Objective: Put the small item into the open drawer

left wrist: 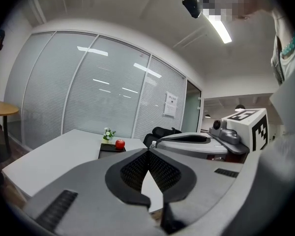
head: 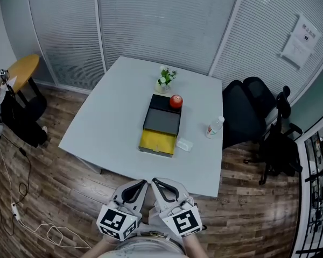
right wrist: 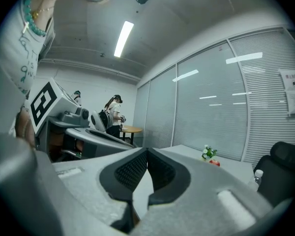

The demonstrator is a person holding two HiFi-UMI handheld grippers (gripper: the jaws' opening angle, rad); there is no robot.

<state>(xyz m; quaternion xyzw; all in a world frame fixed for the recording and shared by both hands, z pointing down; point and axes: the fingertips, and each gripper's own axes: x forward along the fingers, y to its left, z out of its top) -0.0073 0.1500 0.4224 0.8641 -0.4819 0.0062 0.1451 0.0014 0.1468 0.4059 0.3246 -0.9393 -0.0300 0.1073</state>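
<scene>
At the far left stood a round wooden table (head: 22, 71), and a white cable (head: 21, 214) trailed across the plank floor below it. The white table (head: 113, 122) filled the middle of the head view, with both of my grippers held low before its near edge, well apart from everything on it. My left gripper (head: 144, 183) had its jaws pressed together with nothing between them; its own view showed the ribbed pads (left wrist: 137, 171) meeting at the tip. Just beside it, my right gripper (head: 155, 181) was likewise closed and empty, the two tips nearly touching each other. Farther back on the table sat a small potted flower (head: 165, 78), and in front of it the dark drawer unit (head: 162, 117), its yellow drawer (head: 158, 141) pulled out toward me. A red apple (head: 176, 101) rested on the unit's top at the back right corner. The small pale item (head: 184, 144) lay on the tabletop just beside the open drawer's right front corner, outside it. Farther right a water bottle (head: 215, 126) lay near the table's edge, then black office chairs (head: 247, 112), and a paper notice (head: 300, 41) hung on the blinds.
</scene>
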